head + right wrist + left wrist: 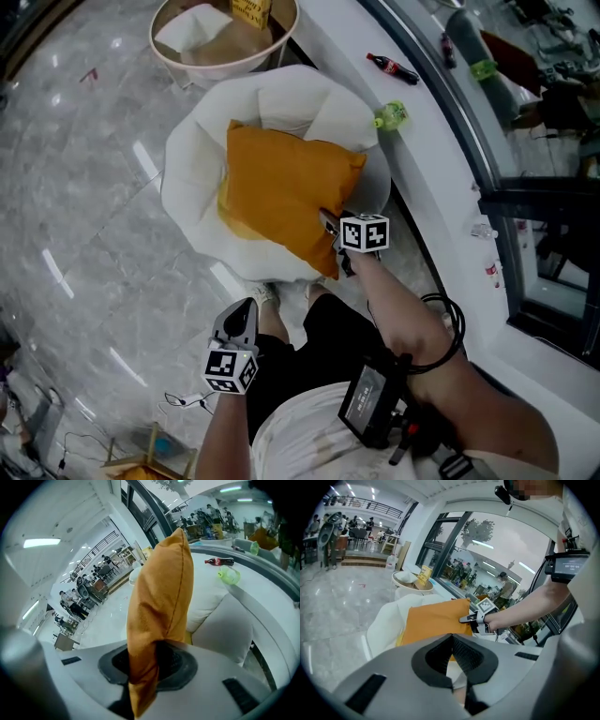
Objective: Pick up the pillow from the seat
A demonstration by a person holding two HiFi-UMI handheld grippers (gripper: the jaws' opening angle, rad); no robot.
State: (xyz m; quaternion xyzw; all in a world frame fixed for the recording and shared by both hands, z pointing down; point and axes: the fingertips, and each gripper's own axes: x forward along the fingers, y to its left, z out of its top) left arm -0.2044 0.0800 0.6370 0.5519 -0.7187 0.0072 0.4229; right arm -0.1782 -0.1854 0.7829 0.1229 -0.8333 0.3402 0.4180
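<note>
An orange pillow [281, 187] lies tilted over the white cushioned seat [187, 178]. My right gripper [330, 225] is shut on the pillow's near edge. In the right gripper view the fabric [161, 592] rises from between the pads as a bunched fold, and the right gripper [149, 656] pinches it. My left gripper [246, 311] hangs lower left, apart from the pillow, above the person's legs. In the left gripper view the left gripper [452, 638] has its jaws together with nothing between them. It points toward the pillow [431, 620] and the right gripper [466, 618].
A round beige basket [173, 58] with paper in it stands beyond the seat. On the curved white ledge [441, 141] lie a cola bottle [392, 67] and a green bottle [392, 114]. The person's shoes [264, 294] stand at the seat's front. Glossy marble floor [75, 187] spreads to the left.
</note>
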